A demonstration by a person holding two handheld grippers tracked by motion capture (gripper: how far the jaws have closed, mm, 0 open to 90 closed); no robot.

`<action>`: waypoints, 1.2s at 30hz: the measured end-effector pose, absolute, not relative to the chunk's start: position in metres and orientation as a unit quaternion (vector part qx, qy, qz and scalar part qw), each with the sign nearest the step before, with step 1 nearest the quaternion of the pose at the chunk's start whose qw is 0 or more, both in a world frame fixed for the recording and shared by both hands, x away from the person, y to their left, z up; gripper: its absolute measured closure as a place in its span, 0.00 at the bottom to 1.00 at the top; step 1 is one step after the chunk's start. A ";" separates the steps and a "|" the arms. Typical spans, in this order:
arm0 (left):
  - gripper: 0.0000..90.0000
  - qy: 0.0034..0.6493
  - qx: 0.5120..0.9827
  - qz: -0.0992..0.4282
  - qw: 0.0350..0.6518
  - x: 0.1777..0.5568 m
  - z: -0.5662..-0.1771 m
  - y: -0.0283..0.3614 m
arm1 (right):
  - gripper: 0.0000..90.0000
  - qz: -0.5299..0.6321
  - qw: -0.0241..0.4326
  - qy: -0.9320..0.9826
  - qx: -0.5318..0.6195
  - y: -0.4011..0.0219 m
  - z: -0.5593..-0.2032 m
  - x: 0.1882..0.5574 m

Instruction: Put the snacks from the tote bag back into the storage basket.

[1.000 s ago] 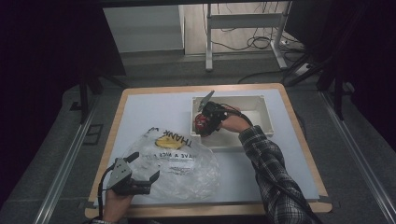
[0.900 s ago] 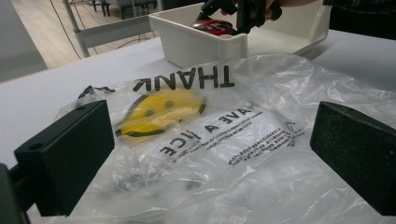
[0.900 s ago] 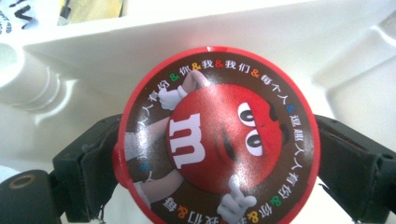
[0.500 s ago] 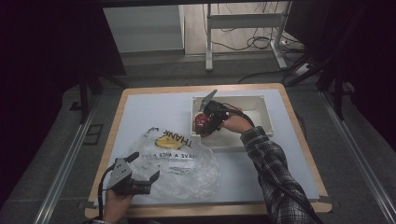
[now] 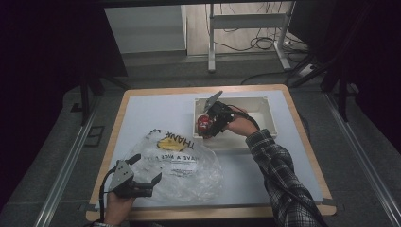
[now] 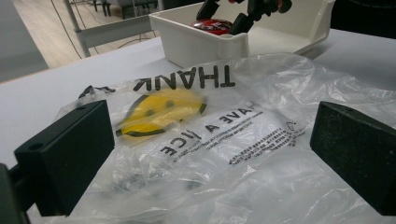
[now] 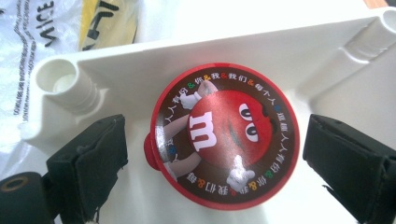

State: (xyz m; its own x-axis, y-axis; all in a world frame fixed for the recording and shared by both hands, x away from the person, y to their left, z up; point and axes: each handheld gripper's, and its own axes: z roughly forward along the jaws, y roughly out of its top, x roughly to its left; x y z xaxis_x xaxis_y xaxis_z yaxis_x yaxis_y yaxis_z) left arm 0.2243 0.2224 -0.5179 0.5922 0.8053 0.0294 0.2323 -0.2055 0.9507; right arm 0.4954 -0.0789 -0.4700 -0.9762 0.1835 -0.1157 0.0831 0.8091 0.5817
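Note:
A round red candy tin (image 7: 224, 135) with a cartoon lid lies in the near-left corner of a white plastic bin (image 7: 140, 60). My right gripper (image 7: 215, 154) straddles the tin, its jaws having just been opening; a small gap shows at each pad, so it stands open around the tin. From above, the right gripper (image 5: 208, 127) reaches into the bin (image 5: 246, 144) over the tin (image 5: 203, 124). My left gripper (image 5: 153, 182) hovers open at the near edge of a clear plastic bag (image 5: 184, 165) printed with a yellow smiley, the bag (image 6: 224, 140) spreading between its wide jaws.
The white table (image 5: 142, 113) has a wooden rim and dark floor all around. The bin (image 6: 201, 44) stands just beyond the bag, with the tin (image 6: 212, 25) at its corner. A metal frame and cables lie behind the table.

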 end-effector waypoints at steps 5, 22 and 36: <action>0.00 0.358 0.726 0.276 0.519 0.224 -0.518 0.222 | 0.08 0.306 0.087 0.945 0.074 -0.083 -0.466 0.494; 0.00 0.358 0.726 0.278 0.517 0.224 -0.518 0.222 | 0.08 0.320 0.096 0.939 0.082 -0.089 -0.461 0.483; 0.00 0.358 0.727 0.279 0.516 0.224 -0.518 0.221 | 0.08 0.331 0.105 0.933 0.089 -0.100 -0.463 0.474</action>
